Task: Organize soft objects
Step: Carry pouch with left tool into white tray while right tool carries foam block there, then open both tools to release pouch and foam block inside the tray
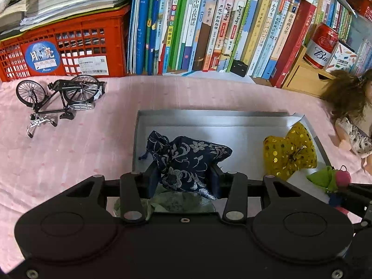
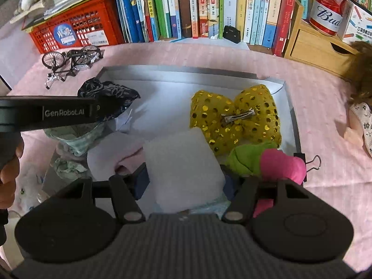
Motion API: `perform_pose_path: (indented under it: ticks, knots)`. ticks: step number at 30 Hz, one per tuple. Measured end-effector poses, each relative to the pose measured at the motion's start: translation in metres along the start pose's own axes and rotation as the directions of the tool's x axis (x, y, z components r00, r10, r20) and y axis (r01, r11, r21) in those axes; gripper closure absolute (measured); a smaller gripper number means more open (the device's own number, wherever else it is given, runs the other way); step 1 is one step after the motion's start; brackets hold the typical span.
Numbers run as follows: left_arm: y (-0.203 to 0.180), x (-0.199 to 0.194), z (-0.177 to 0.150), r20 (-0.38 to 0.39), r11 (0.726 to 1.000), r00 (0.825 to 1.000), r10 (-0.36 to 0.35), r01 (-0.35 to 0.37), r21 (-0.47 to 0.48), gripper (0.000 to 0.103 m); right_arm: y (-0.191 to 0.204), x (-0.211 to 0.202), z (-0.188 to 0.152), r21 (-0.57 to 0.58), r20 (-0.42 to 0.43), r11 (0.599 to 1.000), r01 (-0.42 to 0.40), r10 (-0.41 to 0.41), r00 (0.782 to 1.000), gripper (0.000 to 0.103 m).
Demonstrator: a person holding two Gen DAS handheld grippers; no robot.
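The left hand-held gripper (image 1: 183, 181) squeezes a blue pouch (image 1: 188, 160) over the tray (image 1: 209, 118). The right hand-held gripper (image 2: 186, 181) seems to squeeze a white pad (image 2: 183, 162).

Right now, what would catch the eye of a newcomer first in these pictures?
The yellow sequined bow lies in the far right part of the grey tray. The left hand-held gripper holds a dark blue floral pouch over the tray, and the right hand-held gripper holds a white foam block.
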State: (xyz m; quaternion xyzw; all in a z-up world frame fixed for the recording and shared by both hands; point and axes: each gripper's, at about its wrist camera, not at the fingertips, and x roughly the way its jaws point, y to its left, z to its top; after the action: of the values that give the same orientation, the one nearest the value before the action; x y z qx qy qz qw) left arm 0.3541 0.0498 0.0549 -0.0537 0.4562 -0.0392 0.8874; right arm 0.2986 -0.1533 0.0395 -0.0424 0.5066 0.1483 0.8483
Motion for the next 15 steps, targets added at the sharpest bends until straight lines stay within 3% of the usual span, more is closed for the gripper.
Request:
perform_pose_path:
  ticks: [7,13,15]
  knots:
    - [-0.001,0.002,-0.001,-0.003,1.0,1.0,0.006,-0.006,0.008,0.057,0.003,0.007,0.0,-0.021,-0.01,0.999,0.024,-0.024,1.0,0.037]
    - [-0.003,-0.007,-0.005,0.013,0.998,0.999,0.036,-0.037,0.041,0.046,0.005,-0.005,-0.002,-0.035,0.024,0.999,0.03,-0.029,0.999,0.021]
    - [-0.004,-0.016,-0.006,0.036,0.998,0.999,0.04,-0.042,0.047,0.037,0.006,-0.011,-0.003,-0.04,0.042,0.999,0.025,-0.023,0.999,0.018]
